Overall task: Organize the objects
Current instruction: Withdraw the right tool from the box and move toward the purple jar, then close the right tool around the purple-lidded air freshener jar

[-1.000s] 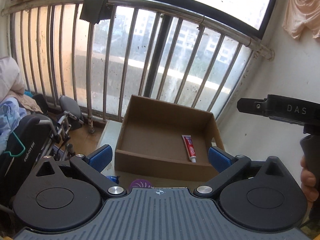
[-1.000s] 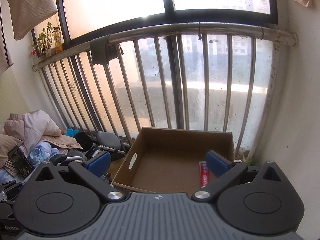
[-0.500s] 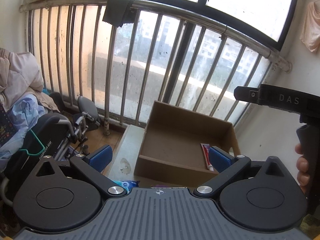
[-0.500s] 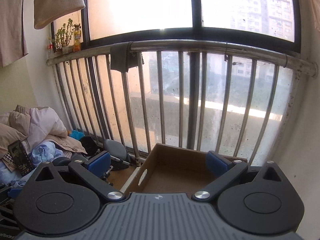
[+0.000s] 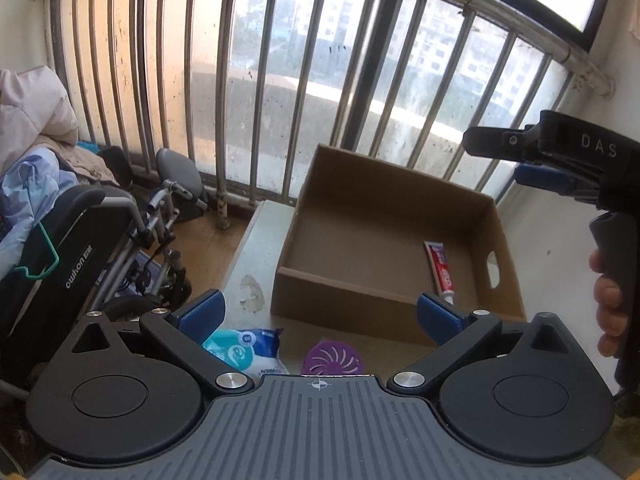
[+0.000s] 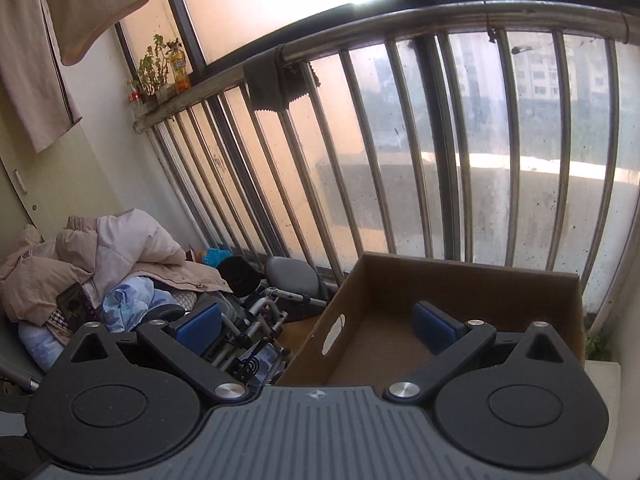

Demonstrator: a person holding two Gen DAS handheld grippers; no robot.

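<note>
A brown cardboard box point(image 5: 384, 196) stands on a pale table point(image 5: 256, 256) by the balcony railing. A red and white toothpaste tube point(image 5: 440, 268) lies inside it at the right. A white and teal packet point(image 5: 244, 350) and a purple round disc point(image 5: 333, 360) lie on the table in front of the box. My left gripper point(image 5: 320, 314) is open and empty above them. My right gripper point(image 6: 316, 322) is open and empty over the box point(image 6: 460, 292); it also shows at the right in the left wrist view point(image 5: 560, 160).
A folded wheelchair point(image 5: 100, 240) and a pile of clothes and bedding point(image 6: 92, 264) stand left of the table. The metal railing point(image 5: 280, 80) runs close behind the box. A white wall point(image 5: 560, 240) is at the right.
The left gripper has pulled back and tilted down, so the packet and purple disc are in full view. The right gripper has swung left and tilted. Both stay open.
</note>
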